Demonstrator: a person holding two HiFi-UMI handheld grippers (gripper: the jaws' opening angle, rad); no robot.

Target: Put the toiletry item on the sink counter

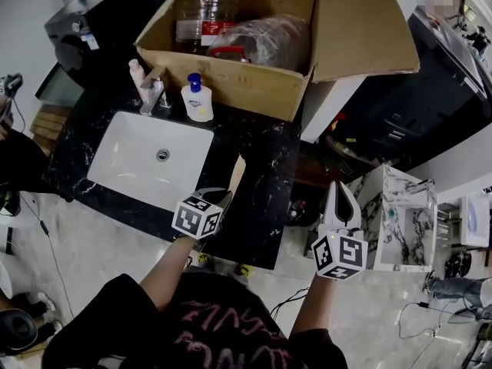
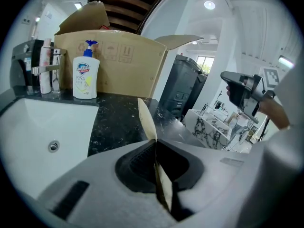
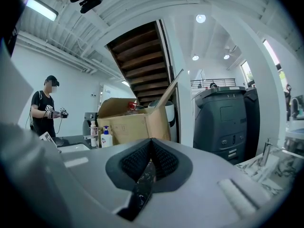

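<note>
One open cardboard box (image 1: 231, 83) at the back of the black marbled counter (image 1: 265, 167), flaps up; inside, one large clear bottle (image 1: 204, 10) with a red label and one clear-plastic bundle (image 1: 265, 41) with a red handle, the rest of the inside out of sight. One white sink basin (image 1: 123, 164) sunk in the counter's left part, only the drain showing in it. Behind the basin, one chrome faucet (image 1: 154, 94); beside that, two upright bottles: one slim pink bottle (image 1: 136, 71) to its left, one white pump bottle (image 1: 198, 102) with a blue top to its right, in front of the box wall. Two grippers. Left gripper (image 2: 155, 146): pressed together on one thin flat beige strip (image 2: 146, 120), the toiletry item, held on edge and reaching out over the counter just right of the basin; touching the stone or not, cannot tell. Right gripper (image 3: 151, 146): pads closed against each other, a dark speckled sliver in the slit below them too unclear to name; held off the counter's right end, well apart from the strip
</note>
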